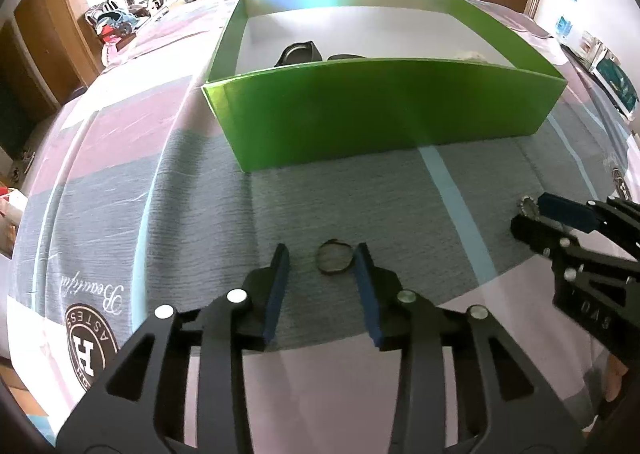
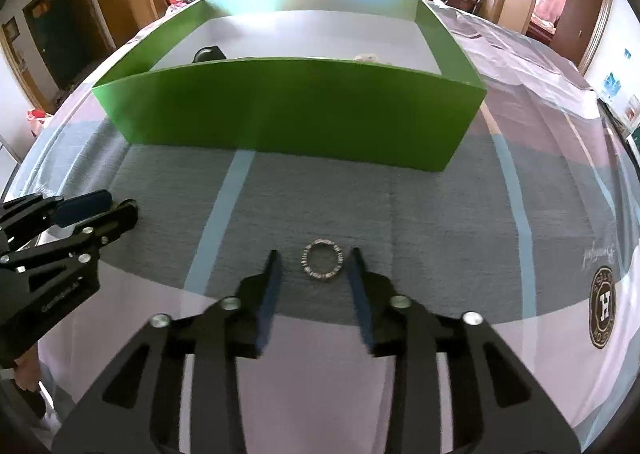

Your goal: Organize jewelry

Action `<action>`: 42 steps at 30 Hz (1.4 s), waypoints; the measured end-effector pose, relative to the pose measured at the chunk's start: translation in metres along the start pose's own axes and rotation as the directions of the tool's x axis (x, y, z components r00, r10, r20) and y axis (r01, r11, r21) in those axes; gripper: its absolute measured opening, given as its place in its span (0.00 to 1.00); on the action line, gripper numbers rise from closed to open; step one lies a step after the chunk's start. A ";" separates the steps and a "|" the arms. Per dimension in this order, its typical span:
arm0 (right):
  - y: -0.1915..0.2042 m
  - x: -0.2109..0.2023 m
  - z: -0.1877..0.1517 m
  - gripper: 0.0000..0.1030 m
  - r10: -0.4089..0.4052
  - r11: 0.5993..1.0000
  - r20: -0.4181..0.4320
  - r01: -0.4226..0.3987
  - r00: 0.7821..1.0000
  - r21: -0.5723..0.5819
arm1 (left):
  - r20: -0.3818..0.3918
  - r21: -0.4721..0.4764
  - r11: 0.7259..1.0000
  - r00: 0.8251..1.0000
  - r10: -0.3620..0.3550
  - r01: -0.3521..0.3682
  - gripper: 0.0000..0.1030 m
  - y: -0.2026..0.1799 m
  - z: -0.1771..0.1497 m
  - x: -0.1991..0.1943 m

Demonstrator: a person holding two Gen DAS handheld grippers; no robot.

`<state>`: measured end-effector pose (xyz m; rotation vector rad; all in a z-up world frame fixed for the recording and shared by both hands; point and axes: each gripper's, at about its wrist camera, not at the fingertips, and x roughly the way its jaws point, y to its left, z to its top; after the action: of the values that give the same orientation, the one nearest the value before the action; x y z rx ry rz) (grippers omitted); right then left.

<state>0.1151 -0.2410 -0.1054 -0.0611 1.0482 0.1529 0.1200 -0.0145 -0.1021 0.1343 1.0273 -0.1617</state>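
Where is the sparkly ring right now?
In the right wrist view, the sparkly ring lies flat on the grey patch of the cloth, between the open fingers of the right gripper, in front of the green box.

Dark ring (image 1: 334, 256); studded ring (image 2: 322, 264); both flat.

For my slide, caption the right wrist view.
Open right gripper straddles a beaded ring on the cloth, green box ahead, left gripper alongside.
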 end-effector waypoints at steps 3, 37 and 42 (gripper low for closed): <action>0.001 0.000 -0.001 0.44 -0.005 1.000 0.005 0.005 1.000 -0.004 | 0.001 -0.011 1.000 1.000 0.009 -0.009 0.42 0.002 0.000 0.000; -0.014 -0.007 -0.006 0.44 0.084 0.996 -0.008 -0.083 0.996 0.027 | -0.018 -0.017 1.000 1.000 -0.005 0.004 0.44 -0.003 -0.001 -0.001; -0.002 -0.008 -0.002 0.44 0.127 0.992 0.006 -0.127 0.992 -0.012 | -0.017 -0.011 1.000 1.000 -0.008 0.008 0.44 -0.003 -0.001 0.000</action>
<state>0.1100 -0.2439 -0.0996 -0.0047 1.0448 0.2745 0.1188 -0.0177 -0.1024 0.1219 1.0461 -0.1629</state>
